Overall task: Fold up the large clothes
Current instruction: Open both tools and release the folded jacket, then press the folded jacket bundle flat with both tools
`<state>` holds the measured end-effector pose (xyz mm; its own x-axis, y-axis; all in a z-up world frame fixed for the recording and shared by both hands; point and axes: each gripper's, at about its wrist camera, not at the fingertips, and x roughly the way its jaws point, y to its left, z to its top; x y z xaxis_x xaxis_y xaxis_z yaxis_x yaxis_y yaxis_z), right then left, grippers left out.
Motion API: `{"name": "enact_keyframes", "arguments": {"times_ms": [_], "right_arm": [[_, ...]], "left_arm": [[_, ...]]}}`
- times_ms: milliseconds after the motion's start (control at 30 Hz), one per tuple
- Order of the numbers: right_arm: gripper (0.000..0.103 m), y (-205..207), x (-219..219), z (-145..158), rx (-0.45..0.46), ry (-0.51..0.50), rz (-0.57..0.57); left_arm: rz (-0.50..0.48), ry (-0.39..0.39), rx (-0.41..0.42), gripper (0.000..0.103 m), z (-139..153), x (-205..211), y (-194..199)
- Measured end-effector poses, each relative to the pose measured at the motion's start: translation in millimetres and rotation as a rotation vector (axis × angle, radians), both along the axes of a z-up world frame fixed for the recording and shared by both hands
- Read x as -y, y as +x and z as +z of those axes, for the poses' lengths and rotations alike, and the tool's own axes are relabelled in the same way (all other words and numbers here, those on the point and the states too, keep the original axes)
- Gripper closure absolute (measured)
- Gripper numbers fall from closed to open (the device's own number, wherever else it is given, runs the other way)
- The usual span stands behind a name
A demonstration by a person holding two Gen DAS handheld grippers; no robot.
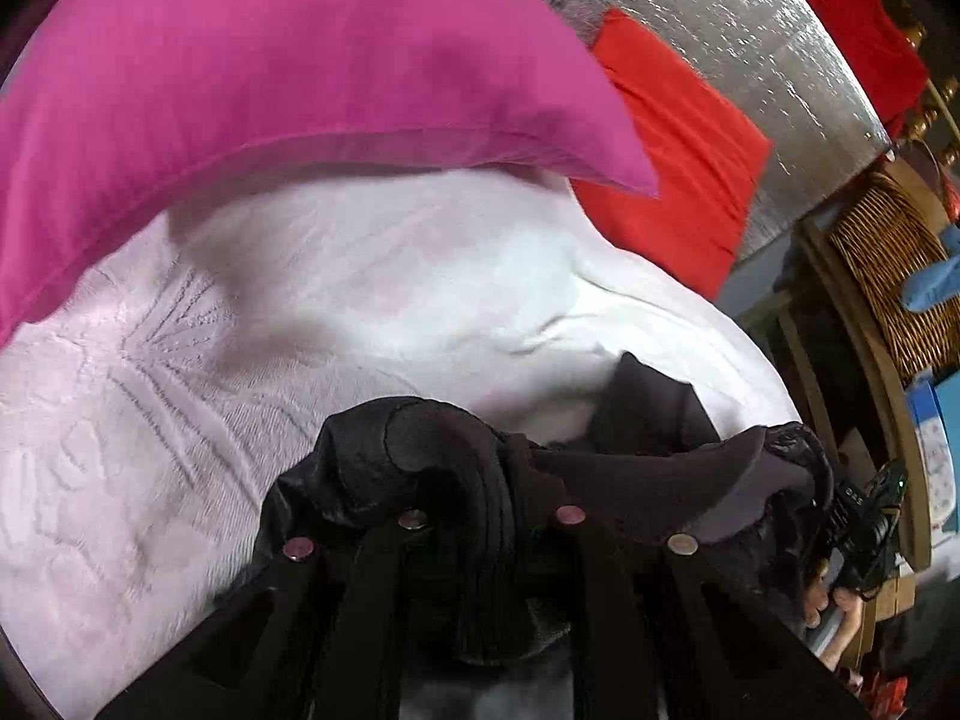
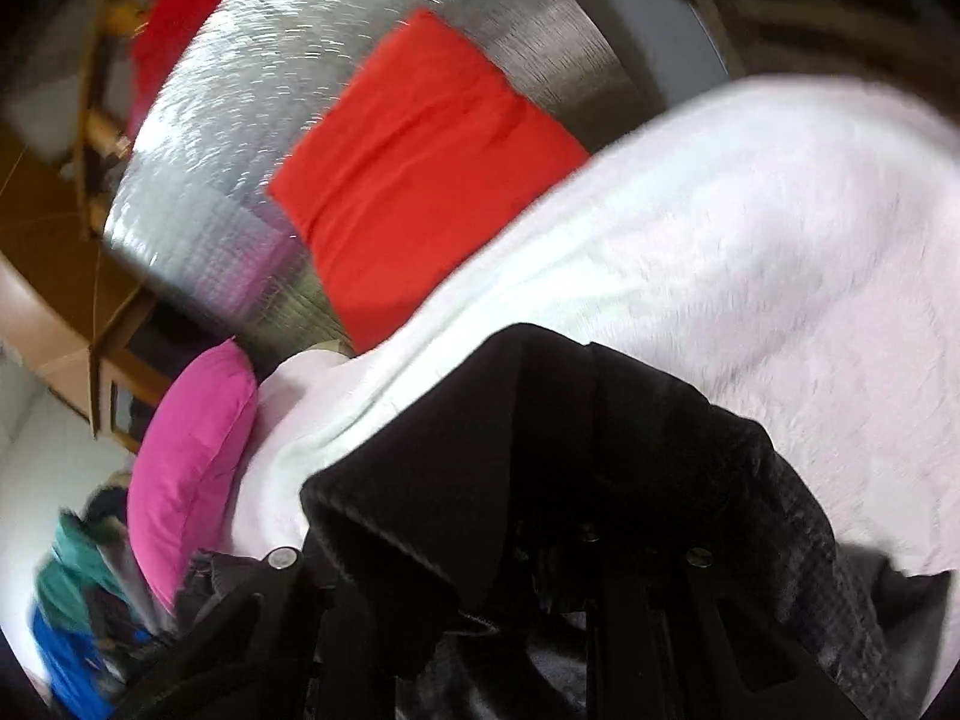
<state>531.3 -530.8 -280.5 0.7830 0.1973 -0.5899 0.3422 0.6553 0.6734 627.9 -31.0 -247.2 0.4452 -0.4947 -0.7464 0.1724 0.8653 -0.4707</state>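
A black garment [image 1: 648, 420] hangs bunched over a white embossed bedspread [image 1: 300, 312]. My left gripper [image 1: 489, 480] is shut on a thick fold of the black garment, which wraps over both fingers. In the right wrist view my right gripper [image 2: 528, 516] is shut on another part of the black garment [image 2: 540, 420], which drapes over and hides the fingertips. The garment is held above the bedspread [image 2: 750, 252]. The other gripper [image 1: 864, 516] shows at the right edge of the left wrist view.
A magenta pillow [image 1: 270, 90] lies at the head of the bed and also shows in the right wrist view [image 2: 192, 450]. A red cloth [image 1: 678, 144] lies beside a silver quilted surface [image 1: 750, 30]. A wicker basket [image 1: 888, 276] and a clothes pile [image 2: 78, 588] stand off the bed.
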Motion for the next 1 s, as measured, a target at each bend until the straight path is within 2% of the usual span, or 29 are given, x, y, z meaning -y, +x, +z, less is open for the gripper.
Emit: {"name": "enact_keyframes", "arguments": {"times_ms": [133, 200, 233, 267, 333, 400, 433, 533, 633, 733, 833, 900, 933, 967, 1000], "right_arm": [[0.067, 0, 17, -13, 0.009, 0.166, 0.015], [0.051, -9, 21, -11, 0.039, 0.233, 0.027], [0.036, -14, 23, -9, 0.060, 0.258, 0.030], [0.028, -24, 25, -4, 0.097, 0.284, 0.024], [0.021, -43, 28, 7, 0.152, 0.306, -0.003], [0.021, -70, 30, 22, 0.195, 0.284, -0.010], [0.021, -79, 29, 27, 0.195, 0.267, -0.012], [0.021, -117, 22, 41, 0.188, 0.197, -0.002], [0.021, -157, 10, 52, 0.148, 0.098, 0.000], [0.021, -192, -4, 52, 0.105, 0.064, 0.011], [0.021, -223, -21, 48, 0.102, 0.071, 0.028], [0.022, -233, -32, 44, 0.093, 0.079, 0.055], [0.024, -235, -39, 42, 0.078, 0.083, 0.070], [0.034, -236, -46, 39, 0.072, 0.086, 0.086], [0.039, -235, -51, 38, 0.068, 0.084, 0.102]], "left_arm": [[0.033, -0.055, -0.002, 0.087, -13, -3, -2], [0.037, -0.099, -0.007, 0.083, -9, -7, -6], [0.041, -0.124, -0.013, 0.081, -4, -11, -10], [0.045, -0.138, -0.012, 0.075, 1, -14, -14], [0.060, -0.133, 0.021, 0.060, 17, -19, -27], [0.103, -0.096, 0.106, 0.030, 41, -25, -52], [0.123, -0.091, 0.157, 0.027, 56, -30, -70], [0.138, -0.104, 0.206, 0.025, 78, -40, -110], [0.199, -0.041, 0.198, 0.023, 84, -52, -158], [0.283, -0.009, 0.114, 0.022, 66, -66, -206], [0.330, -0.015, 0.035, 0.022, 47, -78, -231], [0.353, 0.022, -0.001, 0.022, 37, -80, -241], [0.354, 0.042, -0.012, 0.022, 33, -79, -244], [0.358, 0.050, -0.013, 0.022, 31, -79, -246], [0.360, 0.057, -0.017, 0.022, 28, -78, -248]]}}
